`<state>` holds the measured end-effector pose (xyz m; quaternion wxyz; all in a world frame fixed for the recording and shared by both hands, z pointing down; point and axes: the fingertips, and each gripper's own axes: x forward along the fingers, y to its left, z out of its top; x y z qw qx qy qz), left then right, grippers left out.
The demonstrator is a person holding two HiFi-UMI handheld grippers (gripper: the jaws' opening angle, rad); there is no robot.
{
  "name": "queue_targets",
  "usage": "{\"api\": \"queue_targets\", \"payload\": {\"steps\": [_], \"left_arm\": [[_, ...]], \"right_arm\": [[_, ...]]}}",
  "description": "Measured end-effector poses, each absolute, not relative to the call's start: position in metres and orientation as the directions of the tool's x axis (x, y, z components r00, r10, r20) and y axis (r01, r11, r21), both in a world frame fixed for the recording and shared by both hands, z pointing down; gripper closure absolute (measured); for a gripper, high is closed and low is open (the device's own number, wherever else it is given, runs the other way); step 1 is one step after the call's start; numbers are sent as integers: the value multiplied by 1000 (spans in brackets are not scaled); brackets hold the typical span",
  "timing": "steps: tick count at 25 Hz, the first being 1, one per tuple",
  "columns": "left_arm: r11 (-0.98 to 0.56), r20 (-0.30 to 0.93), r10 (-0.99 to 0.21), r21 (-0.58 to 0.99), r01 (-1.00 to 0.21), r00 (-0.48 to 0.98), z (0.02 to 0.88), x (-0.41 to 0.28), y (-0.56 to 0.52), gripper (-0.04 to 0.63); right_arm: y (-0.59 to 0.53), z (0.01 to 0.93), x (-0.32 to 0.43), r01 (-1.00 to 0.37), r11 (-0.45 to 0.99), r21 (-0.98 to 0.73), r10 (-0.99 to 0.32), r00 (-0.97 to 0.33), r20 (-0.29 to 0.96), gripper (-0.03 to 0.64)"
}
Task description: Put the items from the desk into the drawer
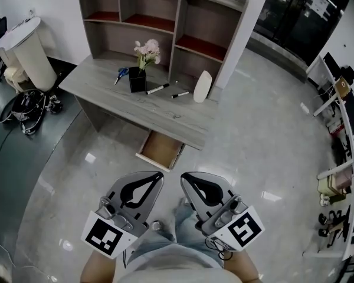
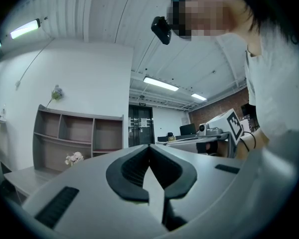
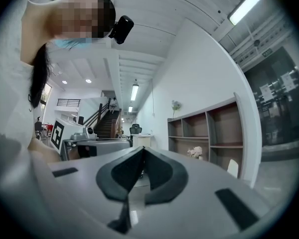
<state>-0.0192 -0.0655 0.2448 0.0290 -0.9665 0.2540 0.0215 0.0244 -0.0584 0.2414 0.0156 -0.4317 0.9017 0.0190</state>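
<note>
On the counter (image 1: pixel 100 87), well apart from both tools, scissors (image 1: pixel 121 74), a flower pot (image 1: pixel 137 79), a marker (image 1: pixel 157 89), a pen (image 1: pixel 180 94) and a white oval thing (image 1: pixel 202 86) are laid out. The drawer (image 1: pixel 161 150) below is pulled open. The left hand-held gripper (image 1: pixel 160 174) and right hand-held gripper (image 1: pixel 182 175) are held near the body, jaws closed on nothing. The counter should be approached first, then one pair of jaws opened squarely over the marker. What the white thing is cannot be made out, and the drawer's inside is partly hidden.
</note>
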Motion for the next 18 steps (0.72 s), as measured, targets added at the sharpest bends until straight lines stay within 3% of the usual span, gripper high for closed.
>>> {"api": "queue_targets", "payload": {"steps": [10, 18], "left_arm": [[-802, -81, -591, -51, -595, 803, 243, -1, -142, 588], [-733, -81, -675, -31, -679, 733, 244, 32, -195, 588]], "right_arm": [[-149, 250, 36, -689, 724, 29, -689, -724, -33, 609], [-245, 293, 80, -624, 781, 9, -621, -776, 114, 606]]}}
